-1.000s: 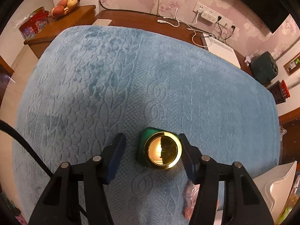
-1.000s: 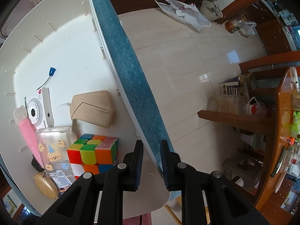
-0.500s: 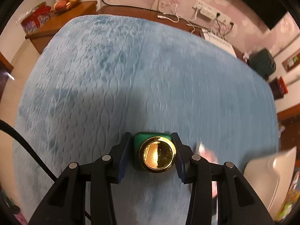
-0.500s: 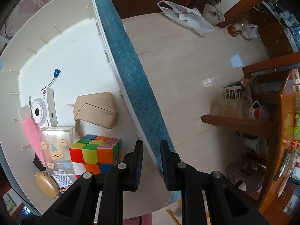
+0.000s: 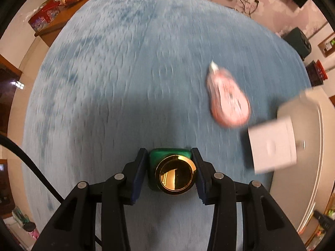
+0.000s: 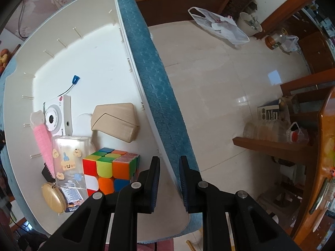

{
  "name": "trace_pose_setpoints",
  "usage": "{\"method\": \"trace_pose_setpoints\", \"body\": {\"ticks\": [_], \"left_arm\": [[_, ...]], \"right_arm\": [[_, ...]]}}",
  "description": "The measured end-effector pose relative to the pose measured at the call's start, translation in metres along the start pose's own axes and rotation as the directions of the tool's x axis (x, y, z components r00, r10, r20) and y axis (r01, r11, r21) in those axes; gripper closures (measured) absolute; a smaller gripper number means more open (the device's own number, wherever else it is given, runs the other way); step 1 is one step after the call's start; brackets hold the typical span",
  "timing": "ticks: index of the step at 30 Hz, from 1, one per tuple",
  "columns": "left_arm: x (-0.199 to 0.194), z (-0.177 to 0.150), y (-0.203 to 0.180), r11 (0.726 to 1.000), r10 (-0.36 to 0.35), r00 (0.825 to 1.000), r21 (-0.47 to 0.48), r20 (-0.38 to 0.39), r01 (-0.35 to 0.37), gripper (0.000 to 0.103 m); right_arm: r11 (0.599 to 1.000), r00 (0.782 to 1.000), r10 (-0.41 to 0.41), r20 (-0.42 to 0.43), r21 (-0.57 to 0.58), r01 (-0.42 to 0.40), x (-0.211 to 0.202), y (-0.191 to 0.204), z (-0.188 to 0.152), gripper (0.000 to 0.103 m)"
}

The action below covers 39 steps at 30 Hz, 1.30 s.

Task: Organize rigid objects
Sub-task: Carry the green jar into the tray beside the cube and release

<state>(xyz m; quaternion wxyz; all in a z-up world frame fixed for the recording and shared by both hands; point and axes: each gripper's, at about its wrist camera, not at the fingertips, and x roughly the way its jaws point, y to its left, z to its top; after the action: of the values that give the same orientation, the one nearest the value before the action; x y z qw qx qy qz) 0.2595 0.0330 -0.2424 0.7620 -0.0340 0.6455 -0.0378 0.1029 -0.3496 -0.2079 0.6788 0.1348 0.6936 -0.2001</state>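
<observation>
The green bottle with a round gold cap sits clenched between the jaws of the left gripper, both blue pads pressed to its flat glossy sides, above the blue blanket that covers the counter. Beyond the bottle the soft, knit-patterned blanket lies bare and wide out to its rounded far edge. To the bottle's right, well apart, lies a blurred pink teardrop-shaped dispenser; further right a blurred white box sits at the rim of the white tray.

The right gripper grasps that tray's thin side wall, jaws nipped on the hard plastic rim, with the blanket's edge hanging just outside it and open tiled floor beyond. The tray's upper half is bare. Nearer the gripper lie a colourful puzzle cube, a tan wedge-shaped case, a white toy camera, a pink comb, a clear stickered box and a gold round compact.
</observation>
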Motion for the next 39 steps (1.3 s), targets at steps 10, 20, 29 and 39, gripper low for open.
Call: {"method": "trace_pose_setpoints", "body": {"ticks": [10,20,29,39], "left_arm": [[-0.024,-0.067,-0.007,0.999,0.008,0.998,-0.044,-0.063,-0.011,0.058],[-0.068,-0.123,-0.032,0.997,0.01,1.0,-0.07,-0.027,-0.012,0.058],[-0.109,-0.161,-0.086,1.0,0.008,1.0,0.018,0.026,-0.009,0.058],[-0.128,-0.172,-0.147,0.989,0.008,0.998,0.146,0.058,-0.016,0.058]], "right_arm": [[0.993,0.997,0.073,0.015,-0.09,-0.072,-0.003,-0.003,-0.005,0.084],[0.971,0.99,0.14,0.019,-0.197,-0.133,-0.005,-0.007,-0.007,0.084],[0.941,0.978,0.205,0.032,-0.279,-0.189,-0.008,-0.01,-0.014,0.084],[0.909,0.959,0.28,0.052,-0.337,-0.247,-0.011,-0.02,-0.021,0.085]]}}
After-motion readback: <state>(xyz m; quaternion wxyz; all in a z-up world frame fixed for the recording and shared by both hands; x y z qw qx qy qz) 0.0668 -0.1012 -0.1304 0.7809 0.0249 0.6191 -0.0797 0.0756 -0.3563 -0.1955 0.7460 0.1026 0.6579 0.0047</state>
